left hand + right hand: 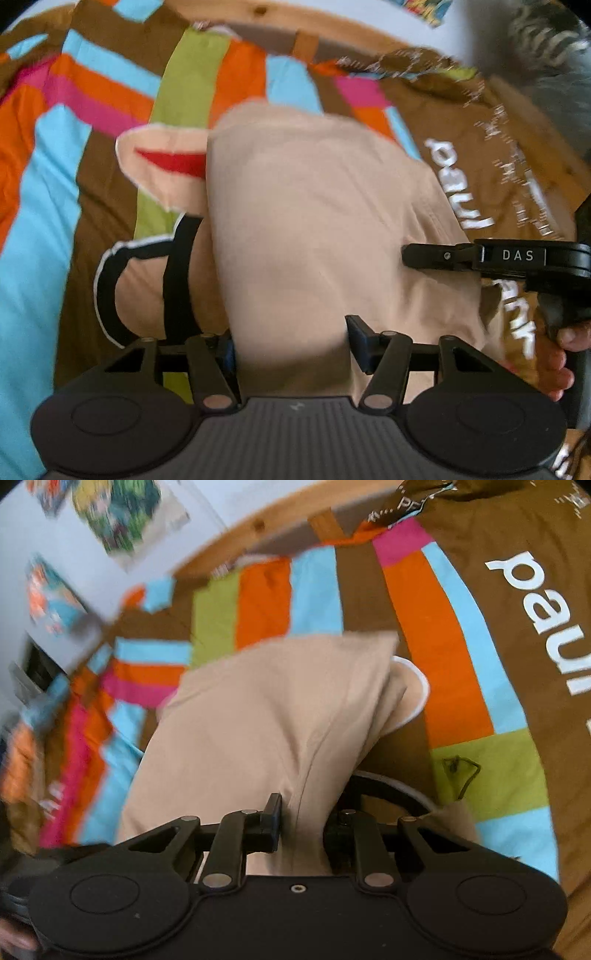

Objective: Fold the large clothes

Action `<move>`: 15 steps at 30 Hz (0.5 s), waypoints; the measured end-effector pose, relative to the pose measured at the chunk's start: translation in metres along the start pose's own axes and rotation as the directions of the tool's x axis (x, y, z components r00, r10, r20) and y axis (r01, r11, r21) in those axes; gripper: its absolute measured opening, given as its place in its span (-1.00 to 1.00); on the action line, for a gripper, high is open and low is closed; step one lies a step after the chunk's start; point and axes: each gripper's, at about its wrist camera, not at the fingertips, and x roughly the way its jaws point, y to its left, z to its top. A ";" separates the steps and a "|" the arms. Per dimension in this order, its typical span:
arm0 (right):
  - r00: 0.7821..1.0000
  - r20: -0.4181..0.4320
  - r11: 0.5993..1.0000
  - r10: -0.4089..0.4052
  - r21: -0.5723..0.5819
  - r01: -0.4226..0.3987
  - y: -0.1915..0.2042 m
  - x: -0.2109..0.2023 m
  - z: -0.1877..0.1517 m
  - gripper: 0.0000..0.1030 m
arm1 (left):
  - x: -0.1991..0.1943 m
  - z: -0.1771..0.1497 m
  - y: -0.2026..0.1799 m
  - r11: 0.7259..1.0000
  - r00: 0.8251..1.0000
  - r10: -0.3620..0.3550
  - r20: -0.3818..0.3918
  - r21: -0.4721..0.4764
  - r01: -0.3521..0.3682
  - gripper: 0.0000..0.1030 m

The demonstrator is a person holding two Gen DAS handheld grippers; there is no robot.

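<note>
A large beige garment point(314, 206) lies bunched on a striped bedspread point(55, 229). In the left wrist view a thick fold of it fills the gap of my left gripper point(293, 350), which is shut on it. My right gripper point(406, 255) comes in from the right, side on, with its tip at the garment's right edge. The right wrist view has the beige garment point(266, 709) running away over the bedspread point(454, 664), and my right gripper point(303, 829) is shut on a narrow fold of it. Both views are blurred.
The bedspread is brown with orange, blue, pink and green stripes and white lettering point(454, 188). A wooden bed frame point(258, 14) runs along the far edge. Posters point(122, 517) hang on the pale wall behind. A person's hand point(561, 354) holds the right gripper's handle.
</note>
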 end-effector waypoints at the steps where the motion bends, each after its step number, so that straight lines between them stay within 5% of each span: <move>1: 1.000 0.001 0.999 -0.021 -0.035 0.021 0.000 0.004 -0.001 -0.49 | 0.007 0.000 0.000 1.000 1.000 0.021 -0.007 0.003 -0.021 0.23; 9: 0.995 0.073 0.989 -0.068 -0.130 0.077 -0.008 -0.020 -0.016 -0.12 | 0.008 -0.004 0.012 0.999 1.000 0.005 -0.024 -0.053 -0.006 0.36; 15: 0.984 0.148 0.975 -0.097 -0.186 0.123 0.005 -0.060 -0.031 0.29 | -0.023 -0.014 -0.005 0.991 0.991 0.131 0.020 0.013 -0.131 0.74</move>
